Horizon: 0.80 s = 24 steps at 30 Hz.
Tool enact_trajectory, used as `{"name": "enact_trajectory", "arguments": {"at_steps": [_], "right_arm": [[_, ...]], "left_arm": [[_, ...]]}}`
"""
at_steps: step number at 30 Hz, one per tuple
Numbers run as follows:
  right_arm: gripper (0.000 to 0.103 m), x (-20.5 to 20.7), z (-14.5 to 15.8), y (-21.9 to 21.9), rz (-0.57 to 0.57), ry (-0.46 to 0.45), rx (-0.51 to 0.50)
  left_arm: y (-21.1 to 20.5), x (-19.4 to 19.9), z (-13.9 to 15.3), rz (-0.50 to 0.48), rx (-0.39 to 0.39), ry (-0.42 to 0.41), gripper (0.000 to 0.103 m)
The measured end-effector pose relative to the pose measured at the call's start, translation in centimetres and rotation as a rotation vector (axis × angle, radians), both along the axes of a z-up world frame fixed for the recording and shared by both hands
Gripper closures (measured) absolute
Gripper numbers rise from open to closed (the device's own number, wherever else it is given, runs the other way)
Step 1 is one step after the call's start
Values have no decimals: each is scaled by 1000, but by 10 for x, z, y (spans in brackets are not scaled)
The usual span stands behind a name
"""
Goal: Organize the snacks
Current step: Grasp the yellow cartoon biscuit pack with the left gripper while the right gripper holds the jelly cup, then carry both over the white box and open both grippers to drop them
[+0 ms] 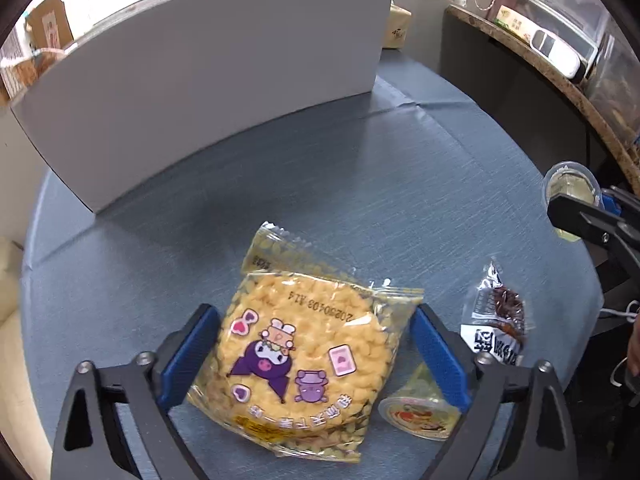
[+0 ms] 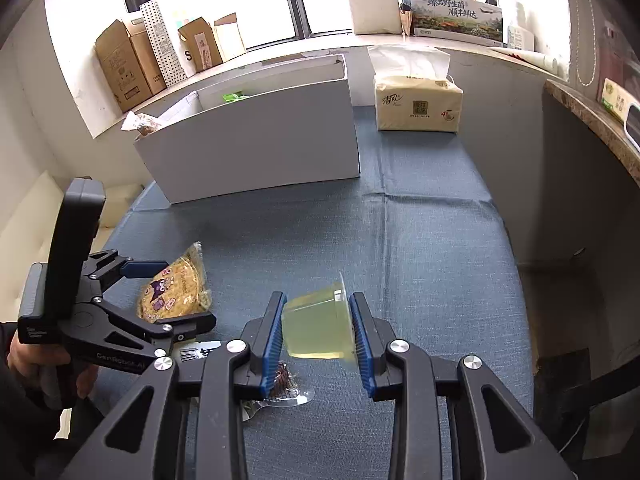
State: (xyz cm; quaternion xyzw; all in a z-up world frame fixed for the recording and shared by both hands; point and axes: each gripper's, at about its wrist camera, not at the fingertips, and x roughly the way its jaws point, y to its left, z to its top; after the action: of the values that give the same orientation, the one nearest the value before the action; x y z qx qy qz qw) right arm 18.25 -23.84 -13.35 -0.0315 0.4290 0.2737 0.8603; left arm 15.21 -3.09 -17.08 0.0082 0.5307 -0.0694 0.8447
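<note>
The left gripper [image 1: 316, 354] stood open around a yellow cracker packet [image 1: 306, 354] lying on the blue tablecloth [image 1: 360, 184], its pads [image 1: 188, 354] just beside the wrapper. To the right sat a jelly cup [image 1: 418, 410] and a dark snack packet [image 1: 496, 314]. The right gripper [image 2: 318, 330] clamped a pale green jelly cup [image 2: 318, 326] above the cloth, with a white box [image 2: 256, 144] beyond.

Ahead of the right gripper [image 2: 318, 330] the blue worktop [image 2: 420, 248] lies bare up to the white box [image 2: 256, 148]; the tissue pack [image 2: 418, 104] stands far ahead-right, the left gripper [image 2: 168, 296] crowds its left.
</note>
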Motion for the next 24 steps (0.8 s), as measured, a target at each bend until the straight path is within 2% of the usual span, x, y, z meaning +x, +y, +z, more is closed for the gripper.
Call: {"name": "enact_trajectory", "arguments": {"at_steps": [2, 3, 8, 16, 21, 24], "right_arm": [[68, 0, -2, 0, 1, 7, 1], [68, 0, -2, 1, 0, 8, 1], [68, -1, -1, 4, 9, 5, 2], [68, 6, 16, 16, 34, -25, 29], [68, 24, 44, 32, 68, -71, 72], [68, 40, 66, 48, 98, -116, 98]], "left_arm": [[5, 1, 2, 7, -4, -2, 19], [7, 0, 3, 14, -5, -7, 25], [24, -4, 15, 44, -38, -39, 26], [43, -15, 79, 86, -82, -183, 26], [58, -5, 124, 111, -82, -281, 26], [69, 13, 146, 138, -76, -323, 26]]}}
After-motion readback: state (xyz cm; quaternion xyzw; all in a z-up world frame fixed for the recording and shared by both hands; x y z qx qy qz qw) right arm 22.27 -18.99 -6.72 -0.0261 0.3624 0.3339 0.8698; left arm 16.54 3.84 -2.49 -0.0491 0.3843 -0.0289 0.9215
